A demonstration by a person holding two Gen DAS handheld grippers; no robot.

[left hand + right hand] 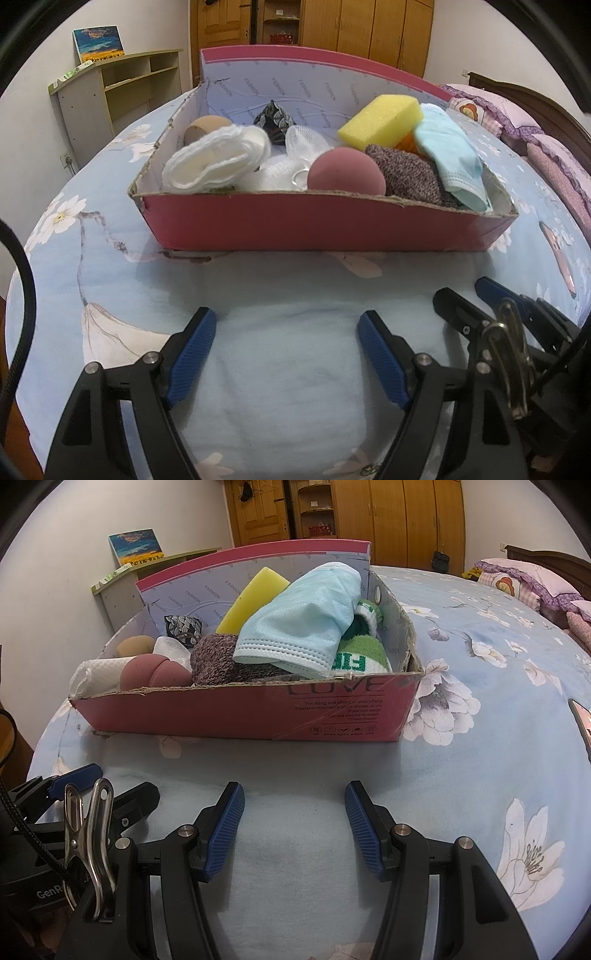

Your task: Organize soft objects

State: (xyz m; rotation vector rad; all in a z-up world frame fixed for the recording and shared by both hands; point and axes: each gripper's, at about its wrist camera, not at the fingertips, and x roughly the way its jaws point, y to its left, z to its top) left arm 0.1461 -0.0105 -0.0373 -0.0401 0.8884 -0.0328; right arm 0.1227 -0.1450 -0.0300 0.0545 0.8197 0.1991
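A pink shoebox [314,225] [240,712] stands on the bed ahead of both grippers, filled with soft items. In it lie a yellow sponge [380,123], a light blue face mask [306,624], a purple knit sock [406,170], a pink puff [343,170], white cotton pads [214,158] and a green and white sock [360,653]. My left gripper [288,315] rests low over the sheet in front of the box, open, with nothing between its blue pads. My right gripper [294,788] sits beside it on the right, also open and holding nothing.
The bed has a blue floral sheet [110,258]. Pink pillows [517,118] lie at the far right by the headboard. A phone [581,720] lies on the sheet to the right. A low shelf [110,92] stands against the left wall, and wooden wardrobes stand behind.
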